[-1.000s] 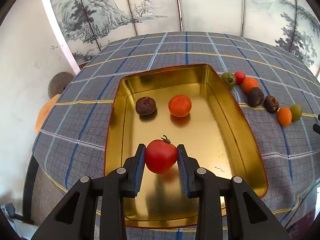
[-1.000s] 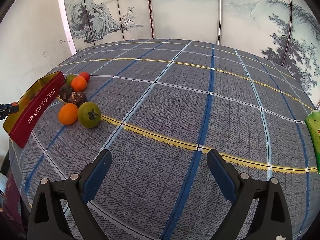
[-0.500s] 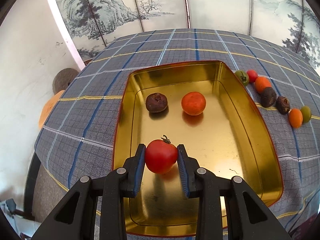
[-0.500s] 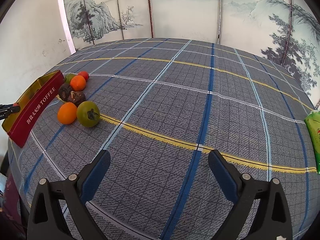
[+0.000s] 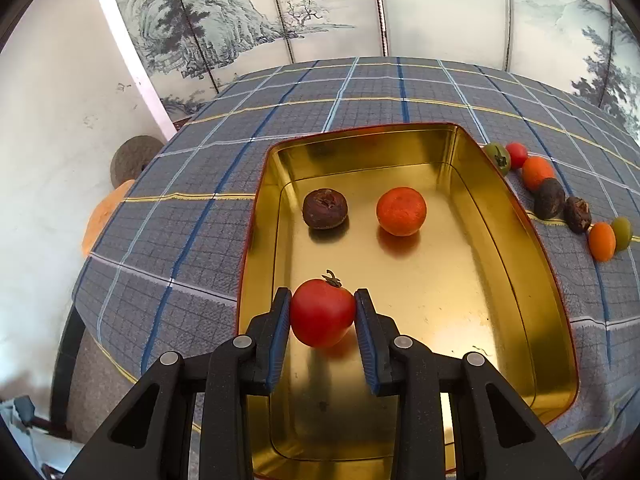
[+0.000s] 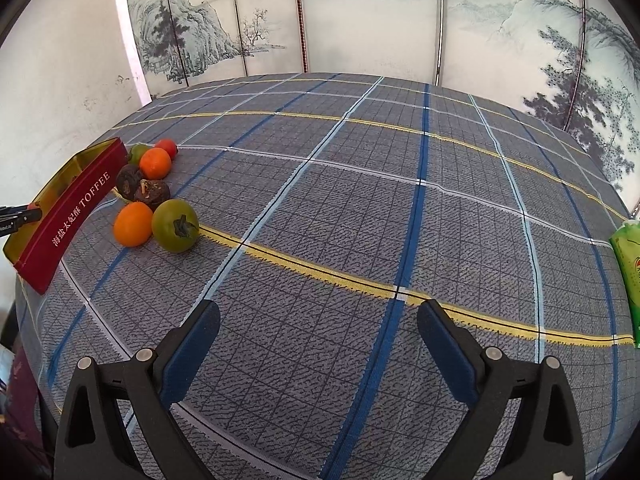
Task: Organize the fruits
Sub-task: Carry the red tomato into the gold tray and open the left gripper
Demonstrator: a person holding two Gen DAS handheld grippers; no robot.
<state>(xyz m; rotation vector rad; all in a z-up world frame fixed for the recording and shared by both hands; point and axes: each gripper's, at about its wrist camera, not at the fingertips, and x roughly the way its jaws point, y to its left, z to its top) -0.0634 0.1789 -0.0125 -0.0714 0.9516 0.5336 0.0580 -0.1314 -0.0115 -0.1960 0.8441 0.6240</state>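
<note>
Ahead of both grippers, a folding screen (image 6: 360, 20) painted with misty mountains and pines stands behind the table (image 6: 360, 220), which wears a grey-blue plaid cloth. To the left rises a scuffed white wall (image 5: 52, 120). Soft daylight fills the room.

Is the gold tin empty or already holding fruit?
Holding fruit: a brown fruit and an orange lie on the gold tin floor.
</note>
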